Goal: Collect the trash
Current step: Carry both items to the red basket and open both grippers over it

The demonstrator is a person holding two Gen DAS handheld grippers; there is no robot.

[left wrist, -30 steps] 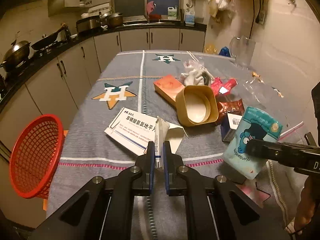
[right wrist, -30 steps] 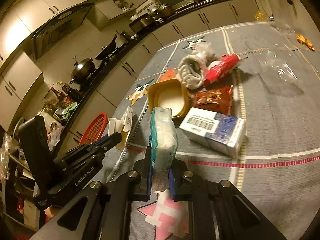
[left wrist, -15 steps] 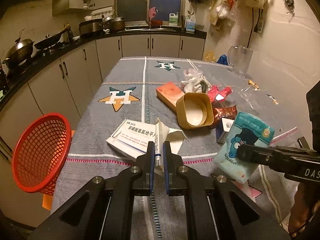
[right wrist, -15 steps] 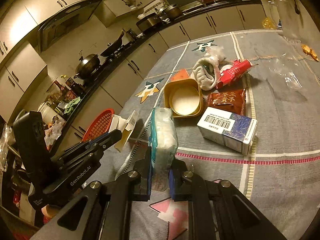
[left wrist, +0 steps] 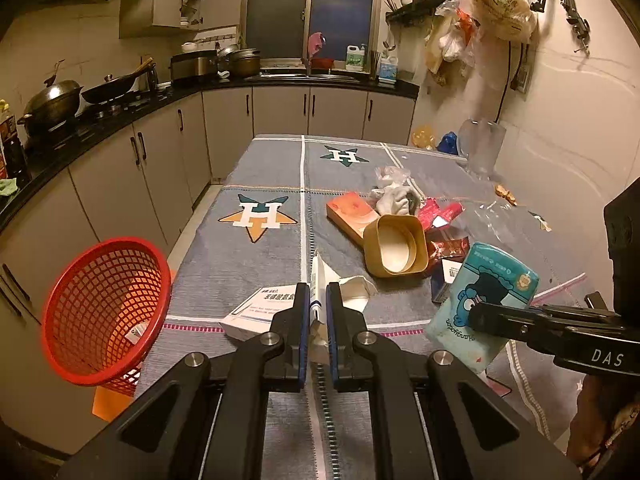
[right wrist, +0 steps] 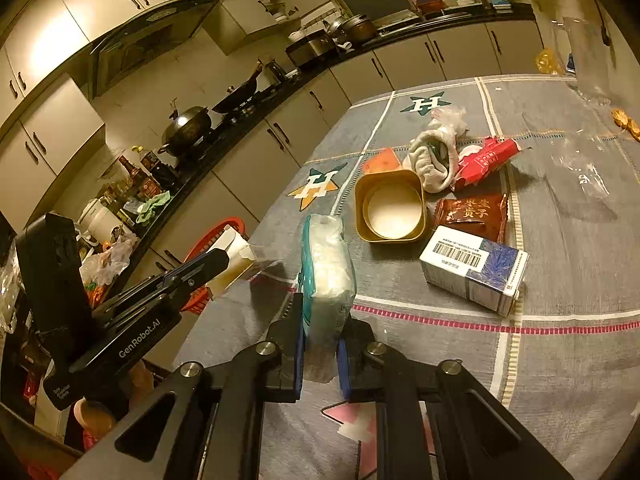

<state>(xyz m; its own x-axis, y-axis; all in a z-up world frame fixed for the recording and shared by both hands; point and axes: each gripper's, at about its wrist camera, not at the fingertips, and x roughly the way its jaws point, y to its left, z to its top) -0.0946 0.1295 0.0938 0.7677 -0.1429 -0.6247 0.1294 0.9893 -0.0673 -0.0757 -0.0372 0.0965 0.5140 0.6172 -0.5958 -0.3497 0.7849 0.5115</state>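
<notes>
Left wrist view: left claw [left wrist: 317, 312] clamps white carton [left wrist: 320, 280], right claw [right wrist: 320, 346] clamps tissue pack [right wrist: 326, 264] — red basket [left wrist: 102, 312] nearly empty, most litter remains on tabletop [left wrist: 248, 256].

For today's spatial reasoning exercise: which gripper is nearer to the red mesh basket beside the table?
Left. The left gripper, shut on a flattened white carton, sits just right of the red mesh basket. The right gripper, clamping the tissue pack, is farther away, on the left gripper's other side.

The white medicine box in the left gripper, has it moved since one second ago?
Yes. The white medicine box has risen off the table in the left gripper, and pulled back from the yellow container.
</notes>
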